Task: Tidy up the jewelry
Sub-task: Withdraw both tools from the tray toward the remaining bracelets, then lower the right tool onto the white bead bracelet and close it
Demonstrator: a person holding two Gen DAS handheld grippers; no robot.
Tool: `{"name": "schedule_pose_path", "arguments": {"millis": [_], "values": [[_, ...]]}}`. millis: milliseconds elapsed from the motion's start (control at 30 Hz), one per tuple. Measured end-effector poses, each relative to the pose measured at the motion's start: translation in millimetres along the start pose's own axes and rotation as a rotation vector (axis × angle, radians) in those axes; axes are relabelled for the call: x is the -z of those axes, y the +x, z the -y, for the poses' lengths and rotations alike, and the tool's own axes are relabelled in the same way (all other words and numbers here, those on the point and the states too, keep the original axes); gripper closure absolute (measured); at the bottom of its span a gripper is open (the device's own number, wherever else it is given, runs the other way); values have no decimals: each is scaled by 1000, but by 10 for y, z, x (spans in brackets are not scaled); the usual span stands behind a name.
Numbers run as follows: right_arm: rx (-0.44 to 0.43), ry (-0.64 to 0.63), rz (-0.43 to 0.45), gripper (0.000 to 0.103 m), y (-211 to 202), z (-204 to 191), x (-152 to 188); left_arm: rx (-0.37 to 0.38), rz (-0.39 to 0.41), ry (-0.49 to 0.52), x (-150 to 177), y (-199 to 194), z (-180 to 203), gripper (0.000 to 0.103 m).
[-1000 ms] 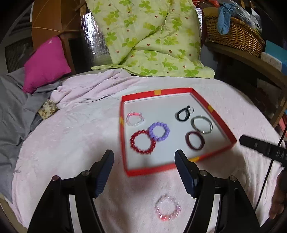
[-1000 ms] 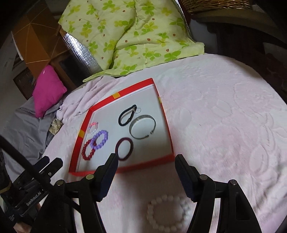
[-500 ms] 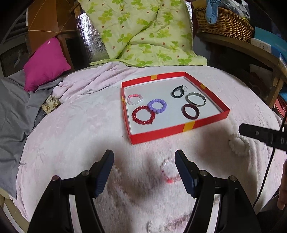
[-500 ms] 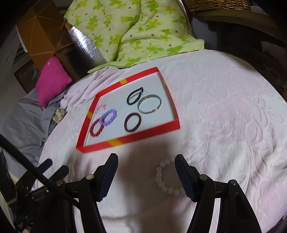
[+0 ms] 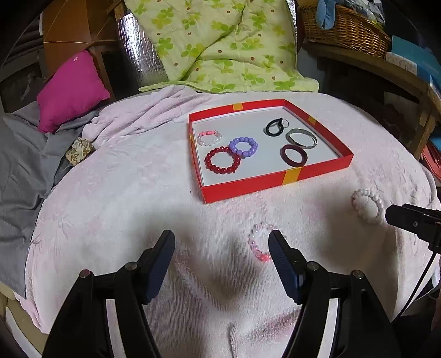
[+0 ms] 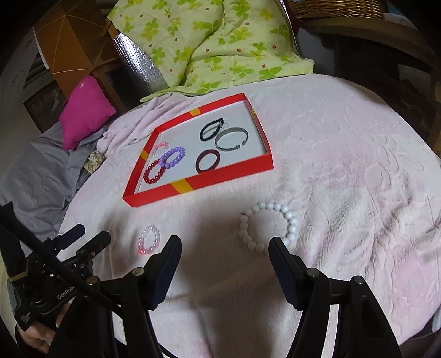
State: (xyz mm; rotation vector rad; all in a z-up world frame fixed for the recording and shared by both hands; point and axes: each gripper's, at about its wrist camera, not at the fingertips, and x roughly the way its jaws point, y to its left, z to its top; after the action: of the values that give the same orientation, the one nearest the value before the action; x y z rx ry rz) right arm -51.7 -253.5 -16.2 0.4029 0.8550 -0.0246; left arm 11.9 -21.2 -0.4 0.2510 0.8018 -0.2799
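Observation:
A red tray (image 5: pixel 275 180) (image 6: pixel 220 176) on the pink blanket holds several bracelets: red beads (image 5: pixel 222 163), purple beads (image 5: pixel 244 146), a pink-white one, a black loop, a silver bangle (image 5: pixel 301 138) and a dark maroon ring (image 5: pixel 293 155). A pink bead bracelet (image 5: pixel 259 244) (image 6: pixel 148 240) lies on the blanket, just left of my left gripper's right finger. A white bead bracelet (image 6: pixel 268 226) (image 5: pixel 368 205) lies ahead of my right gripper. My left gripper (image 5: pixel 222 242) is open and empty. My right gripper (image 6: pixel 224 247) is open and empty.
A green floral quilt (image 5: pixel 220 46) lies behind the tray. A magenta pillow (image 5: pixel 70 89) and grey cloth (image 5: pixel 19 170) are at the left. A wicker basket (image 5: pixel 344 26) sits on a shelf at the back right. The blanket drops off at the near edge.
Both grippers have pulled back from the tray toward the near edge. The tray looks smaller, and the pink and white bracelets now lie farther up in view, at the fingertips. Both stay open.

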Motion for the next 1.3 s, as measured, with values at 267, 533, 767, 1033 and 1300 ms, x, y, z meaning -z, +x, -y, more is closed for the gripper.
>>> {"name": "schedule_pose_path", "arguments": {"millis": [267, 533, 767, 1033, 1300], "values": [[7, 10, -19, 34, 34, 25, -9, -11, -16, 46, 15, 90, 64, 32], [14, 6, -27, 34, 58, 57, -62, -19, -37, 74, 8, 206, 78, 32], [28, -1, -52, 34, 95, 135, -52, -2, -65, 78, 0, 288, 69, 32], [76, 2, -66, 34, 80, 358, -6, -3, -117, 52, 49, 394, -57, 32], [87, 36, -82, 34, 126, 477, -3, -25, -145, 43, 121, 451, -153, 32]]}}
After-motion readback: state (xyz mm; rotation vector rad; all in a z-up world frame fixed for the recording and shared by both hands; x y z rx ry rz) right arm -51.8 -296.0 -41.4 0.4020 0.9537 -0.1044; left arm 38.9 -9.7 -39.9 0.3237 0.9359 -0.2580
